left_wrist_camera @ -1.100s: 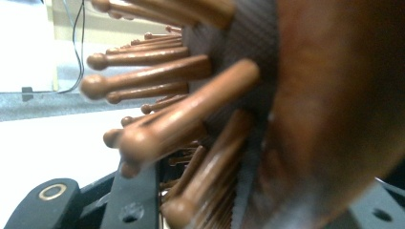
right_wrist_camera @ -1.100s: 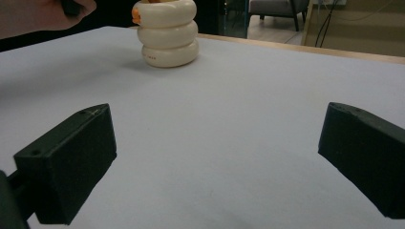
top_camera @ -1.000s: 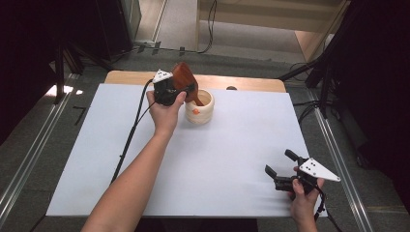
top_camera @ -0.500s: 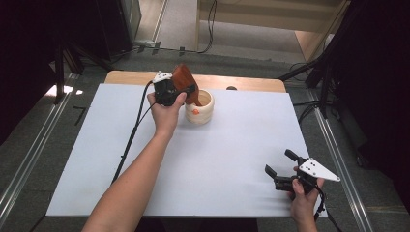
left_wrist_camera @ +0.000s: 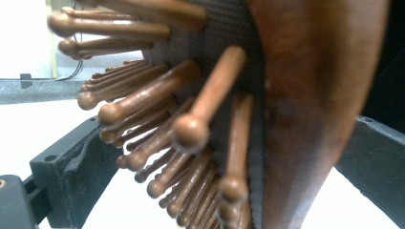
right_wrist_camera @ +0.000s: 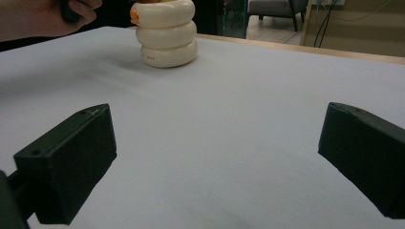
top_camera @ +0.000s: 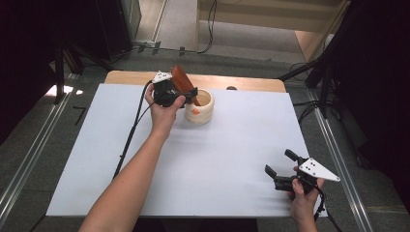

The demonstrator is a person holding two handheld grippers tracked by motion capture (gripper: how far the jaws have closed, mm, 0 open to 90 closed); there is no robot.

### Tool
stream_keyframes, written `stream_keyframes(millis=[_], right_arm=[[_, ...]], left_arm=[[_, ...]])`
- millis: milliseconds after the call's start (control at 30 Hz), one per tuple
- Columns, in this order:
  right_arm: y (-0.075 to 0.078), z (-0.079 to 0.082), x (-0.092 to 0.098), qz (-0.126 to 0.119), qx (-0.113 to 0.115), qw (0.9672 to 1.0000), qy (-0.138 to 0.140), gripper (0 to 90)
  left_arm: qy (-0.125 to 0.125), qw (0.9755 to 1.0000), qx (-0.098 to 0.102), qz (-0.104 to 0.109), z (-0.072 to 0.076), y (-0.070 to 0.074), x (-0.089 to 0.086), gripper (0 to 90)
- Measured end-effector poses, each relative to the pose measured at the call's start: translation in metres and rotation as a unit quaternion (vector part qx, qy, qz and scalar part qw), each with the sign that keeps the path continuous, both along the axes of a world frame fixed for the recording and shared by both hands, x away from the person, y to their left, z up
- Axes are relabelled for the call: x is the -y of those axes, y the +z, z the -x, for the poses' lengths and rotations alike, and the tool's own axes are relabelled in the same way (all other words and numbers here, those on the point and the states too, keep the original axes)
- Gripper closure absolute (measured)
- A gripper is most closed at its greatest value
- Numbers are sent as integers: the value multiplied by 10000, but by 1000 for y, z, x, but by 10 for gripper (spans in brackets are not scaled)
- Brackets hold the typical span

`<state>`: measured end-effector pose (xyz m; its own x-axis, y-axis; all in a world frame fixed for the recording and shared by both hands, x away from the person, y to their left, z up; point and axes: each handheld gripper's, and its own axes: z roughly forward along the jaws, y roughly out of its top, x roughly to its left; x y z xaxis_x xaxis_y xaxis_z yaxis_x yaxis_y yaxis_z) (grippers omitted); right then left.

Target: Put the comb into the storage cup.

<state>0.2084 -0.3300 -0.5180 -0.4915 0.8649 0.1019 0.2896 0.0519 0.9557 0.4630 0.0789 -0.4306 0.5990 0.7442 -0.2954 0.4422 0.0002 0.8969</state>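
Wooden hairbrush stands between the just-opened left hand-held gripper jaws.

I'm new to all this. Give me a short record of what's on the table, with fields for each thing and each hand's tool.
Table: white sheet over a wooden top
Holder: cream ribbed cup, far middle
Brush: brown wooden hairbrush, handle down in the cup, leaning
Left tool: at the brush; jaws have just been opening, brush head between them, pads apart from it
Right tool: open, nothing between its jaws, near right corner
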Motion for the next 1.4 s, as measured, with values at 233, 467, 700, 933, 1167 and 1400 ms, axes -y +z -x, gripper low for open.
stream_keyframes(millis=[233, 467, 700, 933, 1167, 1400], right_arm=[[0, 0, 0, 8, 0, 10000, 3, 0], [0, 0, 0, 18, -8, 10000, 3, 0], [0, 0, -1, 28, 6, 10000, 8, 0], [0, -1, -1, 60, -1, 10000, -8, 0], [0, -1, -2, 76, 3, 10000, -8, 0], [0, -1, -2, 81, 8, 10000, -7, 0]], left_arm=[[-29, 10000, 60, -67, 5, 1, -2, 0], [-51, 9999, 78, -47, 8, -1, -6, 0], [-99, 9999, 131, -48, 12, 1, -11, 0], [-165, 9996, 205, -113, 18, 3, -17, 0], [-211, 9991, 307, -193, 27, 7, -23, 0], [-261, 9985, 380, -284, 34, 8, -29, 0]])
